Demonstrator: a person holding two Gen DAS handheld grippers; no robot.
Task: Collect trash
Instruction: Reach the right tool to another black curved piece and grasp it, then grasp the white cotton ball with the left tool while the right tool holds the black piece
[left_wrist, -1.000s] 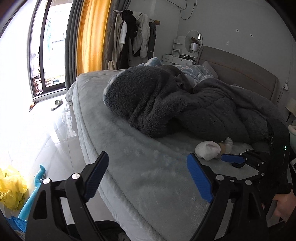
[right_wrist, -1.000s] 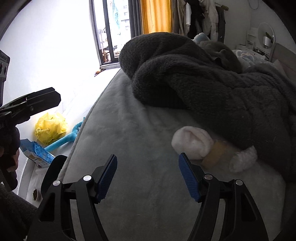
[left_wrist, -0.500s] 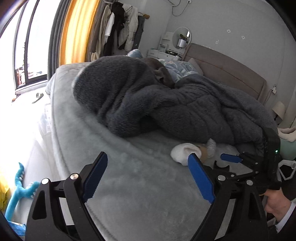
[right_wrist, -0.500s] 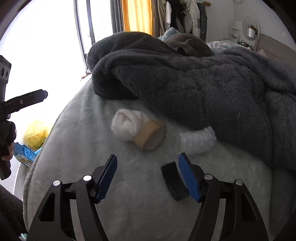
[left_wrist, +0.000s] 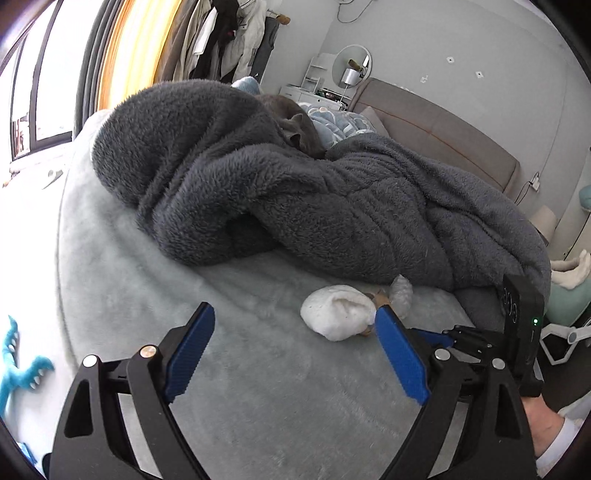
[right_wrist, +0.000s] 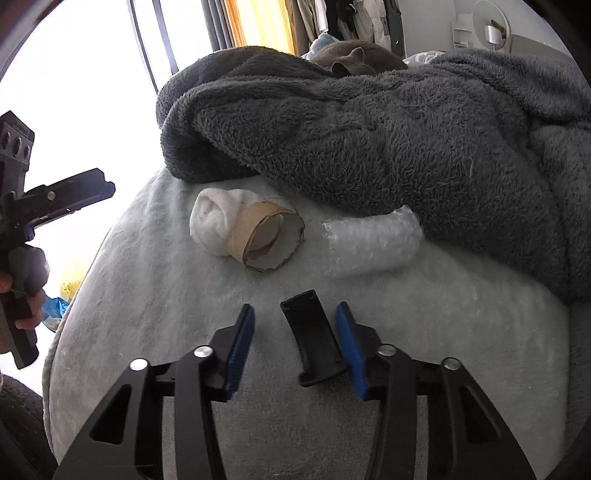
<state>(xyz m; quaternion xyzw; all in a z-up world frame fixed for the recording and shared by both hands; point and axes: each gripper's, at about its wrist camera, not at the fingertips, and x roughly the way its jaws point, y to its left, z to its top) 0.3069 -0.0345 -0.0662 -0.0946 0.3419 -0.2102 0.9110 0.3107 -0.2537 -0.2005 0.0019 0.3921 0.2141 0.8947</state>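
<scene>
On the pale grey bed sheet (right_wrist: 155, 302) lie a white wad of tissue (right_wrist: 212, 221), a brown cardboard roll core (right_wrist: 269, 238) touching it, a roll of white bubble wrap (right_wrist: 373, 245) and a small black flat piece (right_wrist: 312, 339). My right gripper (right_wrist: 295, 343) is partly closed around the black piece, its right pad beside it, no firm contact visible. My left gripper (left_wrist: 295, 354) is open and empty over the sheet, left of the tissue wad (left_wrist: 338, 312). The right gripper shows in the left wrist view (left_wrist: 461, 338).
A dark grey fleece blanket (left_wrist: 295, 192) is heaped across the bed just behind the trash. A grey cat (right_wrist: 354, 57) lies on top. A blue toy (left_wrist: 18, 369) and a yellow bag (right_wrist: 74, 280) lie on the floor left of the bed. The headboard (left_wrist: 443, 129) is far right.
My right gripper has moved in over the trash and narrowed its jaws around the black piece. My left gripper has swung right toward the bed and stayed open.
</scene>
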